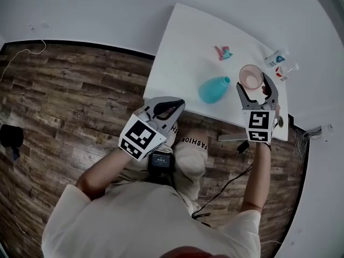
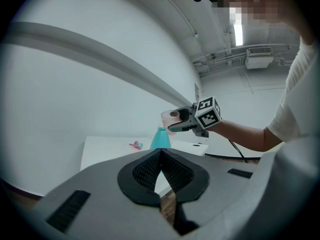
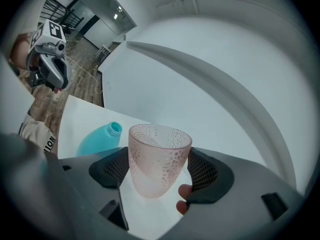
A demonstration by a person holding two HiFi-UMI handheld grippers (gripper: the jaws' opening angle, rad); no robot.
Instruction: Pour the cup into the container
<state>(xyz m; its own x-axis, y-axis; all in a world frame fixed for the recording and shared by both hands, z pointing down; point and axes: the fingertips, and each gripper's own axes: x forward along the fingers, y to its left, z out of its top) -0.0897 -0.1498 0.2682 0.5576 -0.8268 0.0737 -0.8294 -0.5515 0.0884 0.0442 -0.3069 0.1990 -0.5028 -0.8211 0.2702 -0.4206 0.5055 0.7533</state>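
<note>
A translucent pink dimpled cup (image 3: 159,159) stands upright between the pads of my right gripper (image 3: 160,171), which is shut on it and holds it above the white table (image 3: 75,114). In the head view the cup (image 1: 250,75) and right gripper (image 1: 253,84) are just right of the teal open-necked bottle (image 1: 214,89), which stands upright on the table (image 1: 183,47). I cannot tell what the cup holds. My left gripper (image 1: 177,104) is shut on nothing at the table's near left edge; in its own view the left gripper (image 2: 160,154) faces the bottle (image 2: 160,138).
A small pink and teal object (image 1: 223,52) lies behind the bottle. Small white bottles (image 1: 277,59) stand at the table's far right edge. A white wall rises behind the table. Wood floor (image 1: 70,101) and a cable (image 1: 226,184) lie below the near edge.
</note>
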